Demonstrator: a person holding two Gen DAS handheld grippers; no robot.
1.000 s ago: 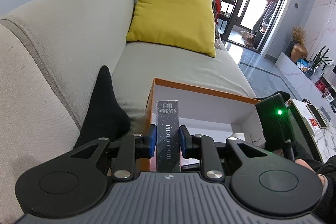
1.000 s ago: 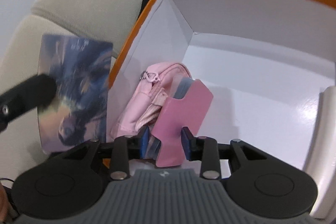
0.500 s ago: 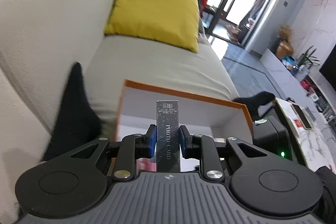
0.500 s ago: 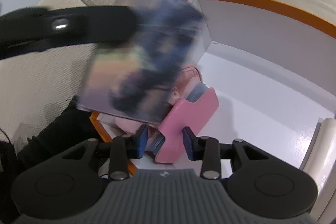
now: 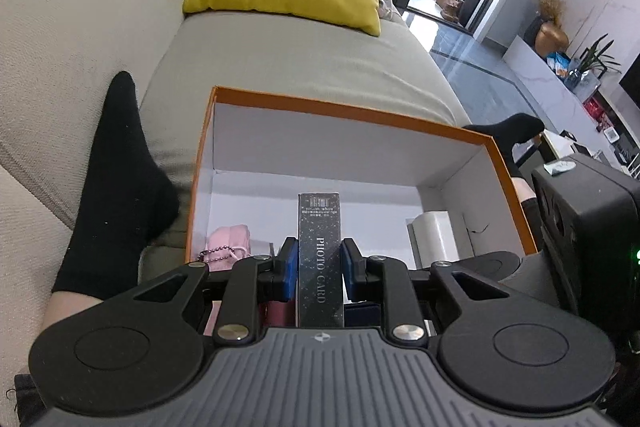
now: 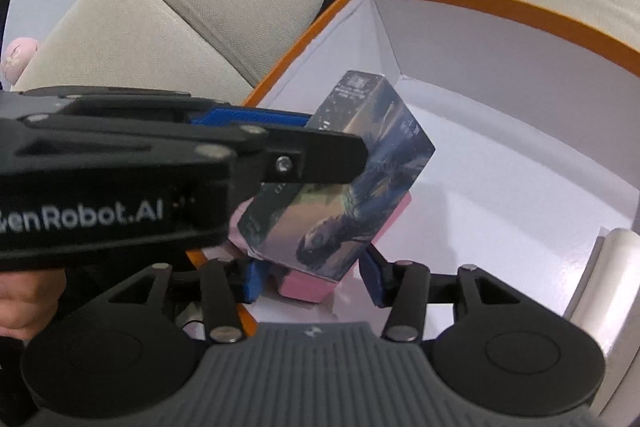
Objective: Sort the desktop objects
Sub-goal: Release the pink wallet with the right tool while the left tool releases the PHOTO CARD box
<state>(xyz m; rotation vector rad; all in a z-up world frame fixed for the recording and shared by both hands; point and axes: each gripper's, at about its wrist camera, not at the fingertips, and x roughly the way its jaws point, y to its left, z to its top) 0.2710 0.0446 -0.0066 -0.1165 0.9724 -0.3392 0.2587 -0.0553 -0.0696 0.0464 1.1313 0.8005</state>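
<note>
Beige sofa cushions (image 5: 280, 59) carry an orange-rimmed white box (image 5: 352, 115). Over it, the left gripper (image 5: 319, 263) clamps a dark photo card box (image 5: 320, 259) upright. The right gripper (image 6: 312, 279) has its fingers spread around a pink object (image 6: 304, 289), touching neither side.

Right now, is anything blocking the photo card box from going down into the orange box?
Partly. The photo card box in the left gripper hangs over the orange box, right above the pink item between the right gripper's jaws.
</note>
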